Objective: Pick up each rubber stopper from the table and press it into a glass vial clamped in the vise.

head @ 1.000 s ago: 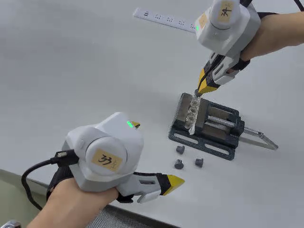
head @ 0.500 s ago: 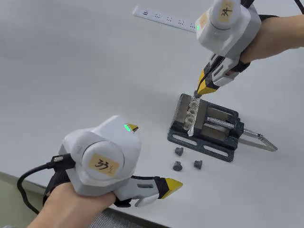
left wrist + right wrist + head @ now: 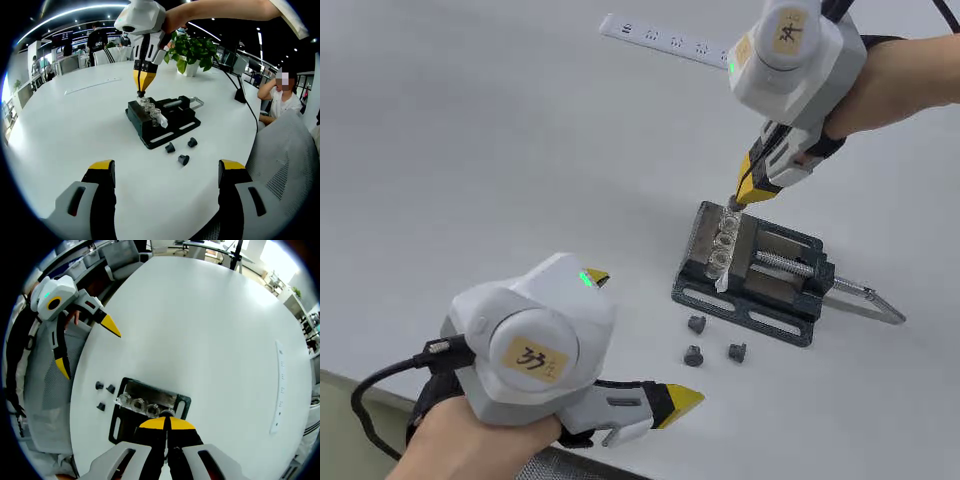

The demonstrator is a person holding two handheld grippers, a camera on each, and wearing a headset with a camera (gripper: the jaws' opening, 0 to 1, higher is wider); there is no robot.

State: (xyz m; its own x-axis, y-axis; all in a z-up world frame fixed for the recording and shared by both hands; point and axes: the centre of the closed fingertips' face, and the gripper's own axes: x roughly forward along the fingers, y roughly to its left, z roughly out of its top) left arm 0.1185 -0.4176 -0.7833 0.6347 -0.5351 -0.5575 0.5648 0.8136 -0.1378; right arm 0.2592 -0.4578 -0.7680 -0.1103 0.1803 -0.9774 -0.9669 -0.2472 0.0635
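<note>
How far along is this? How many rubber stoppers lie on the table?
3: the nearest stopper by the vise, the left stopper and the right stopper further out. Another may hide under the right gripper.

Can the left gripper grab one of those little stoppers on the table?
Probably yes: the left gripper is open, the stoppers lie bare beside the vise, and the right gripper is over the vials.

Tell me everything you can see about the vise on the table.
The vise is small, dark metal, sitting flat on the white table. A slotted base plate, a bright screw and a thin handle bar show. Clear glass vials stand in a row clamped between its jaws. The right tool, shut, has its tip at the end vial's mouth. Three dark stoppers lie loose beside the base, not touching it.
</note>
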